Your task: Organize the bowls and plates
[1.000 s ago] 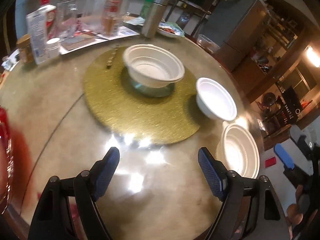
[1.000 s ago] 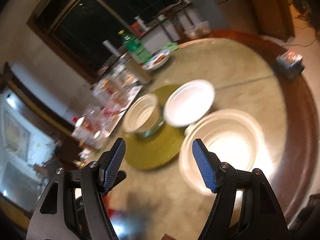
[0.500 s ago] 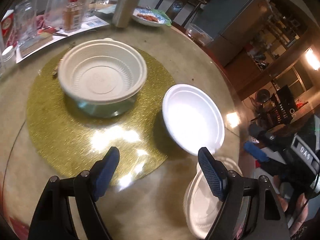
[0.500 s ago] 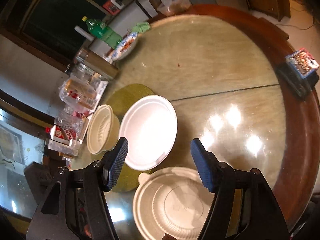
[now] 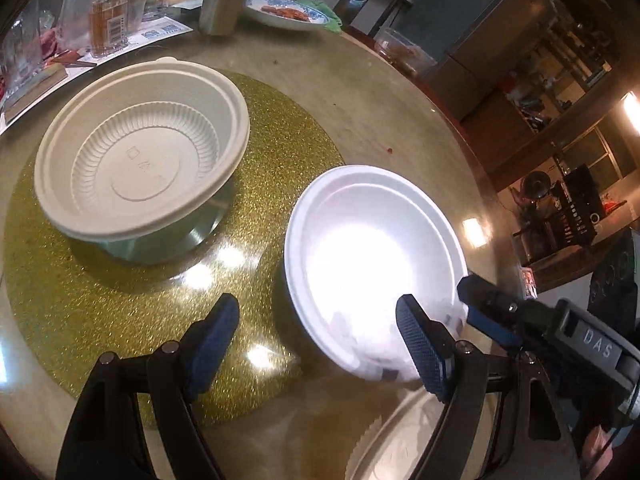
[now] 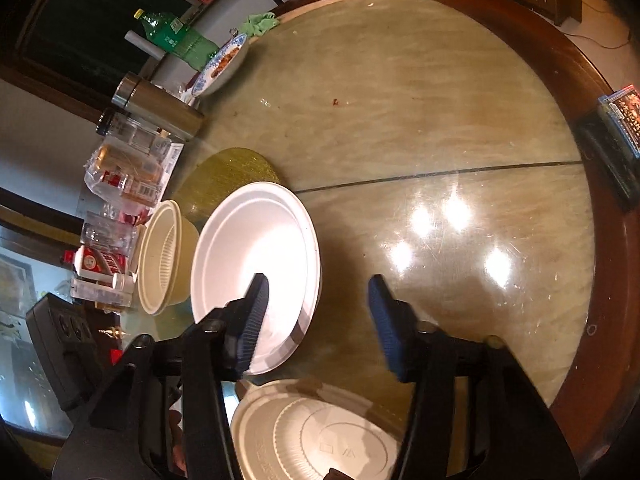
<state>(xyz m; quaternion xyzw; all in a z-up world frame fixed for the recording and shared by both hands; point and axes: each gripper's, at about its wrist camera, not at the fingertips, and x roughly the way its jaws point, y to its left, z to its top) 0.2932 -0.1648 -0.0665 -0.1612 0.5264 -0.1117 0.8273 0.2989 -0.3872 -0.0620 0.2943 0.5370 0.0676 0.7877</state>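
In the right wrist view, nearest the camera at six o'clock, a cream ribbed bowl (image 6: 316, 436) sits on the surface (image 6: 440, 120) under the right hand-held gripper (image 6: 318, 314). Its jaws are closing, one pad already inside the white bowl (image 6: 256, 256) and the other outside, so the bowl's near rim runs between them, not yet pinched as far as I can tell. The white bowl lies at about eleven o'clock from that gripper, just beyond the ribbed one and overlapping the edge of the gold mat (image 6: 228, 176). In the left wrist view the left hand-held gripper (image 5: 316, 340) hangs wide with nothing held; the same white bowl (image 5: 372, 264) sits at about one o'clock from it, its right pad over the bowl's near rim. The right gripper is the better placed of the two, I judge, since it already straddles the rim. Farther off, at ten o'clock in the left view, a second cream bowl (image 5: 140, 152) rests on the mat atop a metal dish (image 5: 192, 236), probably the stacking spot.
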